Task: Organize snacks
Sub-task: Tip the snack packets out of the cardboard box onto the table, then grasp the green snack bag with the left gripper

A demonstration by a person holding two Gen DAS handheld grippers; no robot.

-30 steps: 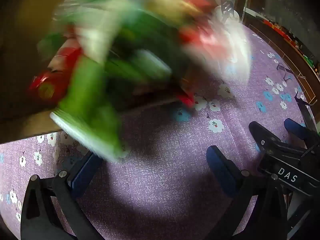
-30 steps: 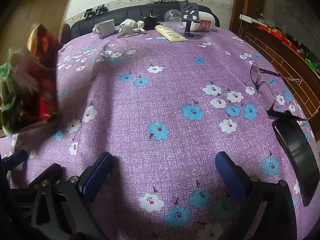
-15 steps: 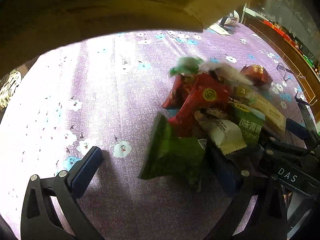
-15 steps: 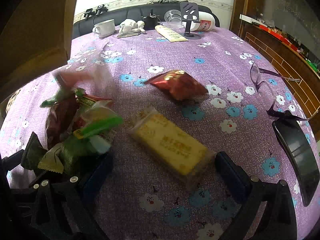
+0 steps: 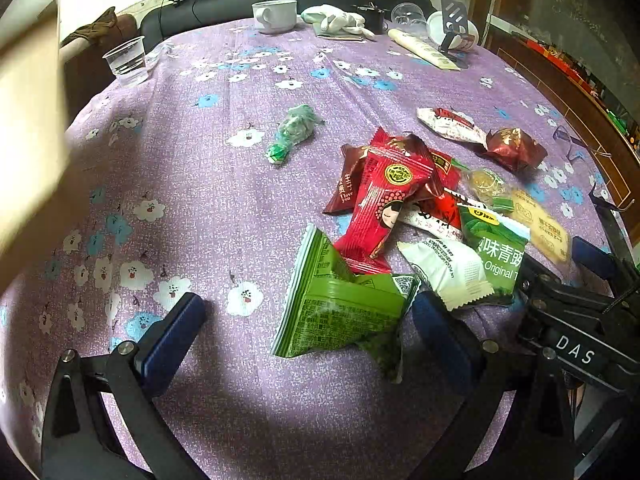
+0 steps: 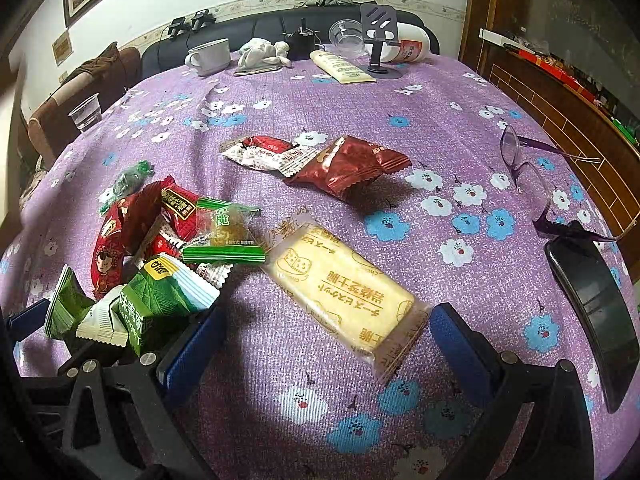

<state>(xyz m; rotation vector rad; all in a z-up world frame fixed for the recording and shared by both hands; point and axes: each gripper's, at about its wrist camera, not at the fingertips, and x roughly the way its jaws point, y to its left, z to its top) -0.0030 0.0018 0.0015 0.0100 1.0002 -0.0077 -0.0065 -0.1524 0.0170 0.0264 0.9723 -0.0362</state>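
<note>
I count the snack packets on the tablecloth (image 6: pixel 320 120) by colour:

- Green: three bags, namely one folded bag (image 5: pixel 340 312), one printed bag (image 5: pixel 494 256) and one small twisted sweet (image 5: pixel 294 130).
- Red: at least three, heaped together (image 5: pixel 384 200); overlap prevents an exact count.
- Dark red foil: one (image 6: pixel 350 166).
- White: two (image 5: pixel 450 270) (image 6: pixel 266 152).
- Yellow cracker bar: one (image 6: pixel 344 284).
- Clear with green ends: one (image 6: pixel 224 236).

Clear plastic cups: one (image 5: pixel 127 60). Mugs: one (image 5: pixel 276 16). Spectacles: one pair (image 6: pixel 532 172).

Wrapped snacks (image 5: pixel 404 216) scattered on cloth
</note>
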